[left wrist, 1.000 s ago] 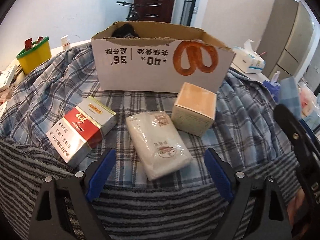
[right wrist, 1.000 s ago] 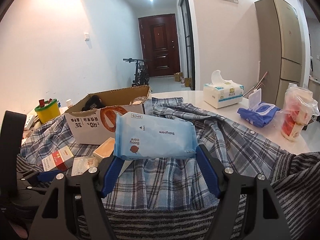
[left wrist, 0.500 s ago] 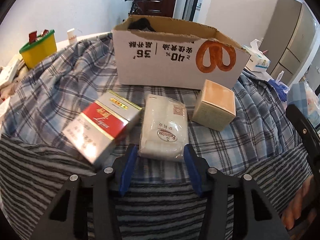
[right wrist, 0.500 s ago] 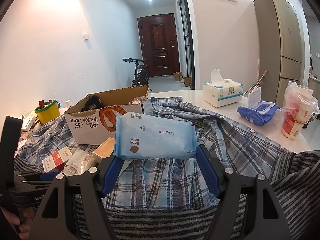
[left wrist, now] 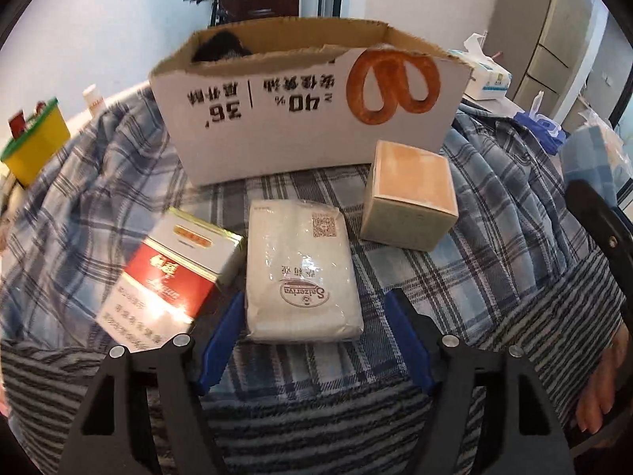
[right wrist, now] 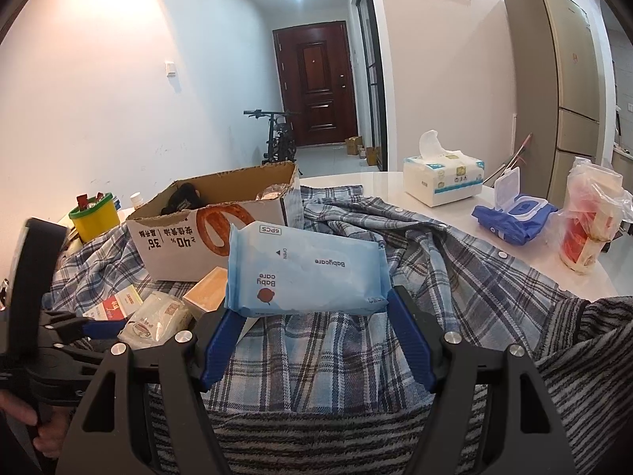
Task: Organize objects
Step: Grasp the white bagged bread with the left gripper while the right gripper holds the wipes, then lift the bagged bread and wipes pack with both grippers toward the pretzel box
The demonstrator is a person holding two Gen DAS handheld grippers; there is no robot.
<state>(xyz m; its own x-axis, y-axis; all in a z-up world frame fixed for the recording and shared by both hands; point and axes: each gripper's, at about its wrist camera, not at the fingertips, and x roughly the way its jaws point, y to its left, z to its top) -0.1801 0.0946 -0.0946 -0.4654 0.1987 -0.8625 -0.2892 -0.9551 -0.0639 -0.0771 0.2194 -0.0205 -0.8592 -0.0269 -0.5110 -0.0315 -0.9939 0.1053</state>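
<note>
**Sorting lot: loose goods ranged before the collecting box**

- Open brown-and-white cardboard box with a pretzel print (left wrist: 308,107): stands on the plaid-cloth-covered surface (left wrist: 494,237), mouth up, likely the collecting point; a dark item already lies inside.
- White plastic-wrapped flat packet with an oval label (left wrist: 302,273): lies flat in front of the box, lengthwise between the blue pads. The left tongs (left wrist: 312,330) have just been opening; the left pad sits close against the packet's edge, the right pad stands clear, so nothing is gripped.
- Red-and-white cigarette carton (left wrist: 170,281): just beside the packet, tilted.
- Tan cube-shaped carton (left wrist: 411,194): near the box wall.
- Pale blue soft pack of baby wipes (right wrist: 306,269): clamped widthwise by the right tongs (right wrist: 312,322) and held above the cloth, apparently awaiting its turn; the pad contact is partly hidden.
</note>
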